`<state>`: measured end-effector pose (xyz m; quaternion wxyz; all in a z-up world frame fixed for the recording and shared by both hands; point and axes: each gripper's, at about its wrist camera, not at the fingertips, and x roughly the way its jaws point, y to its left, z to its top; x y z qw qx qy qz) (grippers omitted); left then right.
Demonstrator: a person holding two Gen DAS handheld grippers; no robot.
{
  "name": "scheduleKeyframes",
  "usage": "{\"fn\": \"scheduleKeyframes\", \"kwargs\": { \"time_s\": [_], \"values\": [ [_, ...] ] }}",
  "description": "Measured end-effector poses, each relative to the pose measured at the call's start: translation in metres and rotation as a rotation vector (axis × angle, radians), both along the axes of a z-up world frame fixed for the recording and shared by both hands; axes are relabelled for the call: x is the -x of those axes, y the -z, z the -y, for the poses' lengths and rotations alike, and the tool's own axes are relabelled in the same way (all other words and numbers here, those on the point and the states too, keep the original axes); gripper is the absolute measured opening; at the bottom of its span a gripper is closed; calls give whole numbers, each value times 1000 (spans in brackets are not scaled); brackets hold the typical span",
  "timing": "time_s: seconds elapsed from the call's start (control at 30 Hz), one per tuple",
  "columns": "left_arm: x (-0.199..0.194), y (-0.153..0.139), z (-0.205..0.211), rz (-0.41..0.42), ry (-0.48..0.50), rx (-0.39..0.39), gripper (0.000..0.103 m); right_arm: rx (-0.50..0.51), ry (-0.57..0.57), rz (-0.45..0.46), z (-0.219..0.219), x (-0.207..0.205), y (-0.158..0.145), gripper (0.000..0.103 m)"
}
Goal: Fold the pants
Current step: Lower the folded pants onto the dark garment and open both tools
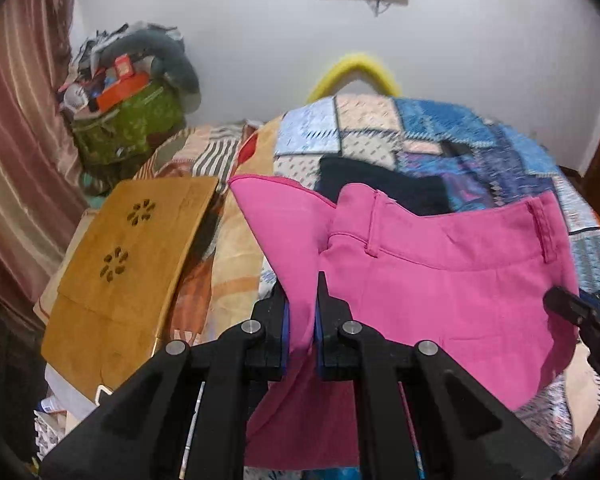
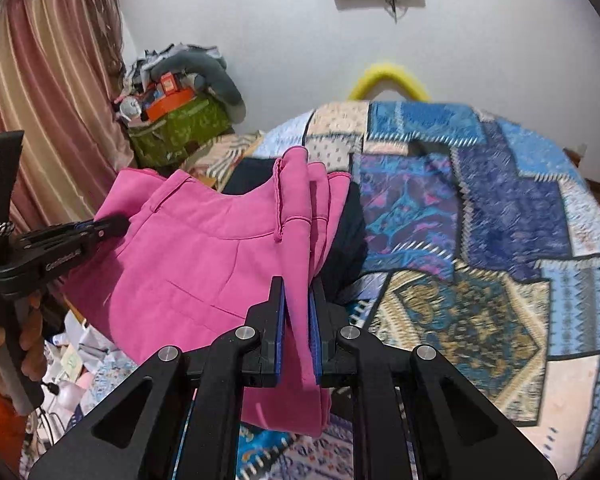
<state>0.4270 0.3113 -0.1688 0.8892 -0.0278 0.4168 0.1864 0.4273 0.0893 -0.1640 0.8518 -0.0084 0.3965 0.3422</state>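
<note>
The pink pants [image 1: 440, 280] hang in the air above the patchwork bedspread [image 1: 440, 132], waistband spread between my two grippers. My left gripper [image 1: 301, 300] is shut on one side of the waistband. It also shows in the right wrist view [image 2: 112, 226], clamped on the pants' left edge. My right gripper [image 2: 298, 300] is shut on bunched folds of the pink pants [image 2: 204, 256] at the other side. Its tip shows at the right edge of the left wrist view [image 1: 556, 300]. The lower legs hang out of sight below.
A dark garment [image 1: 380, 184] lies on the bedspread [image 2: 480, 220] behind the pants. A wooden lap board [image 1: 128, 264] lies at the left. A green bag [image 1: 128, 128] piled with clutter stands in the corner by the curtain [image 1: 16, 140]. A yellow curved object [image 1: 356, 72] leans on the wall.
</note>
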Motion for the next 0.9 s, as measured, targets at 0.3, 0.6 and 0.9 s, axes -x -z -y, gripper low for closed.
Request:
{"fn": "scheduleKeyframes", "kwargs": {
  "time_s": [0.3,0.6,0.9],
  "values": [
    [-12,77,-28,-136,-32,100,16,70,-10,-83,-13,-3,46,19],
    [30,47,-30,-65,-25,174,29,122,-24,9,2,30,11,44],
    [135,-69,31,169,74,88,29,-23,-55,166,36,98,-76,45]
  ]
}}
